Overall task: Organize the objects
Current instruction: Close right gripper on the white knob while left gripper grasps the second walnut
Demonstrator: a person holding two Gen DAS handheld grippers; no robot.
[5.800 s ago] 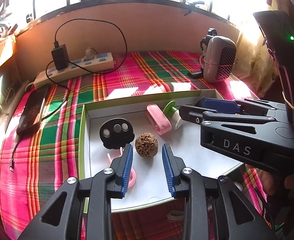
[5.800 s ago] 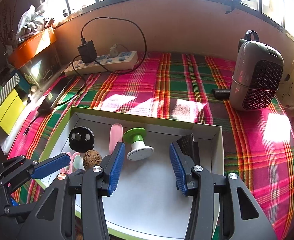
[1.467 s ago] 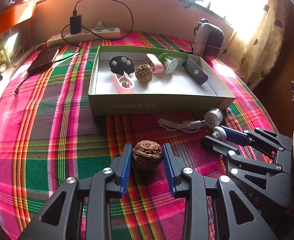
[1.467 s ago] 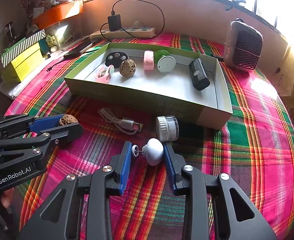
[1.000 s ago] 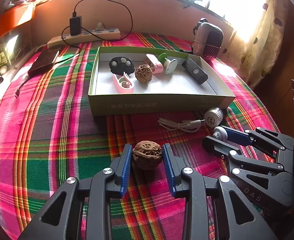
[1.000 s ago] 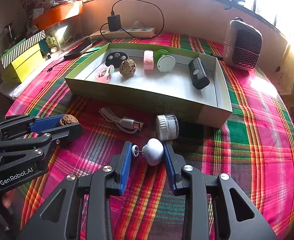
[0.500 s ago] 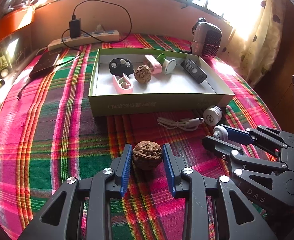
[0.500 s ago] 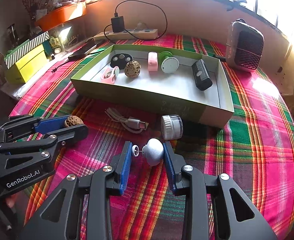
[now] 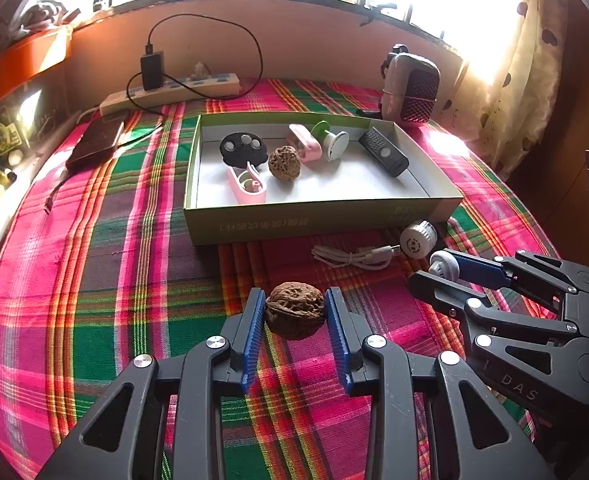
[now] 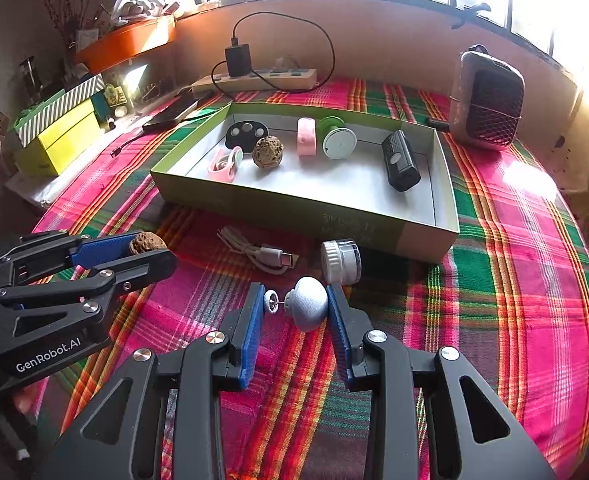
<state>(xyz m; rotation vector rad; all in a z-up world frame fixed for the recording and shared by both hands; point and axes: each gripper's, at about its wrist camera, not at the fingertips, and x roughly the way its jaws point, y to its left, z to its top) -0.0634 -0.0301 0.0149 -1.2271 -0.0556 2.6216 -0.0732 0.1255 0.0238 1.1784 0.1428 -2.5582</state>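
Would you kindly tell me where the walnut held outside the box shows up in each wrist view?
Left wrist: the held walnut sits low centre, clamped in the left claw.
Right wrist: the same walnut is at mid-left, peeking from that claw.
Shared landmark: the green box, beyond the walnut in both.

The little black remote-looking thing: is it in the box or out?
In. The black remote lies flat on the floor of the green box, near its right wall.

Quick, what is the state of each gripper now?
Left gripper: closed on the walnut.
Right gripper: closed on the white knob.
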